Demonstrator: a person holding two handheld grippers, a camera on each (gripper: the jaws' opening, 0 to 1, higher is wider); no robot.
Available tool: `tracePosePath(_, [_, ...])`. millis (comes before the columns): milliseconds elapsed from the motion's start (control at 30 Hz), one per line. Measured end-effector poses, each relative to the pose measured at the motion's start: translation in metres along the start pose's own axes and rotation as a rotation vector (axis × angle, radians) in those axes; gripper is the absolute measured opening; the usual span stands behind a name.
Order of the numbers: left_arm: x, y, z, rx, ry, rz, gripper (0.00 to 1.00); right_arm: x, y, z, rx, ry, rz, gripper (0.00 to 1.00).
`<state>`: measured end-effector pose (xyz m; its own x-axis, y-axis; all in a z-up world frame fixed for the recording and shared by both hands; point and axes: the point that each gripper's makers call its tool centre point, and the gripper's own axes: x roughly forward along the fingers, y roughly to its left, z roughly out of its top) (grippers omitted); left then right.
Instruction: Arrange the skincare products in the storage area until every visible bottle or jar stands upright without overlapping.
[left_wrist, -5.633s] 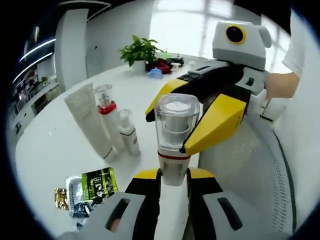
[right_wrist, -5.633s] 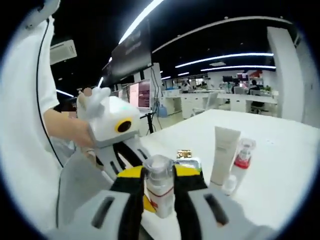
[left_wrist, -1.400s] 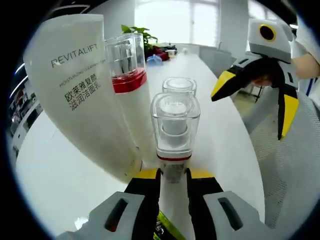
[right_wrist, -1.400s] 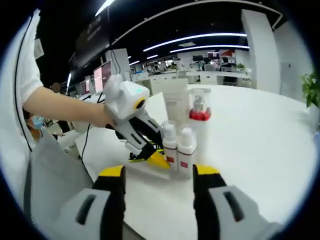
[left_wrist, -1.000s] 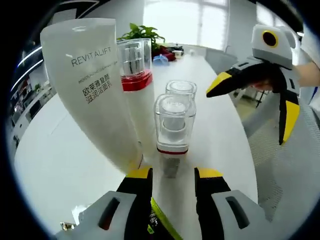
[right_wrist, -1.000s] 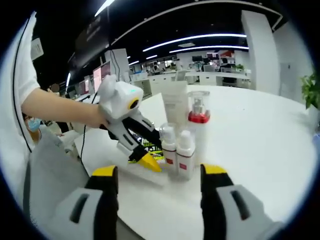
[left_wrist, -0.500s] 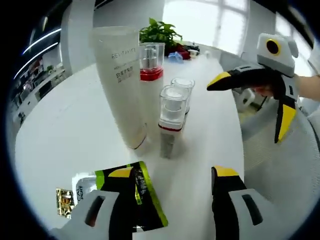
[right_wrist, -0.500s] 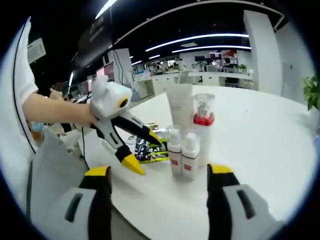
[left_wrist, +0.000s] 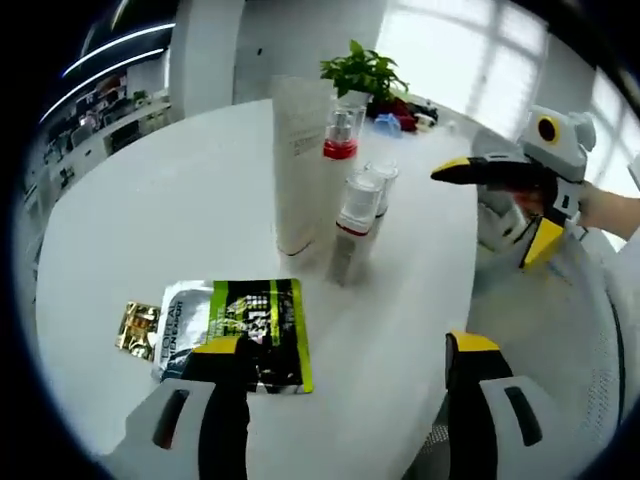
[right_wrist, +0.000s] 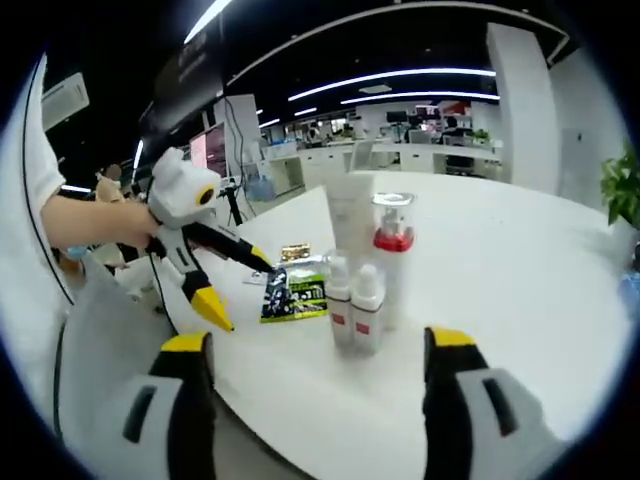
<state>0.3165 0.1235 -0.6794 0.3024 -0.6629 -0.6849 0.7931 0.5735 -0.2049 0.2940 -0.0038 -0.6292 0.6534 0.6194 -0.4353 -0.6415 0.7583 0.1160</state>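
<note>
Four skincare products stand upright in a tight cluster on the white table (right_wrist: 520, 260): a white tube (left_wrist: 297, 160) (right_wrist: 352, 225), a tall bottle with a red band (left_wrist: 338, 170) (right_wrist: 393, 250), and two small clear-capped pump bottles (left_wrist: 352, 225) (left_wrist: 376, 195) (right_wrist: 339, 295) (right_wrist: 368, 300) in front of them. My left gripper (left_wrist: 345, 345) (right_wrist: 245, 293) is open, well back from the cluster, holding nothing. My right gripper (right_wrist: 318, 345) (left_wrist: 482, 218) is open too, off the table edge, a person's hand on it.
A green and black sachet (left_wrist: 245, 330) (right_wrist: 295, 290) lies flat near the bottles, with a small gold sachet (left_wrist: 138, 328) (right_wrist: 292, 252) beside it. A potted plant (left_wrist: 365, 72) and small items stand at the table's far end. A grey mesh chair (left_wrist: 560, 330) is by the edge.
My left gripper has let go of the small pump bottle, which now stands with the others, opened wide and pulled back. The right gripper has drawn back slightly.
</note>
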Motion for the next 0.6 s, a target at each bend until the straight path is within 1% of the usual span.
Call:
tracePosePath(167, [-0.017,0.001,-0.007,-0.046,-0.028,0.046,0.85,-0.005,-0.002,-0.001,0.011,0.003,-0.002,0.92])
tracePosePath(233, [-0.024,0.004,-0.010,-0.065,-0.038,0.076,0.89,-0.008,-0.002,-0.002,0.016,0.004,-0.002,0.94])
tracePosePath(267, [-0.028,0.007,-0.011,-0.079,-0.049,0.107,0.92,-0.009,-0.002,-0.002,0.015,0.004,-0.003,0.95])
tracePosePath(300, [-0.030,0.008,-0.012,-0.083,-0.055,0.118,0.94,-0.010,-0.002,-0.003,0.014,0.006,-0.003,0.95])
tracePosePath(433, [-0.043,0.011,-0.018,-0.120,-0.072,0.157,0.97,-0.013,-0.002,-0.004,0.016,0.009,0.002,0.97])
tracePosePath(600, [-0.055,0.012,-0.027,-0.152,-0.079,0.199,0.97,-0.016,-0.001,-0.004,0.027,0.010,0.010,0.99])
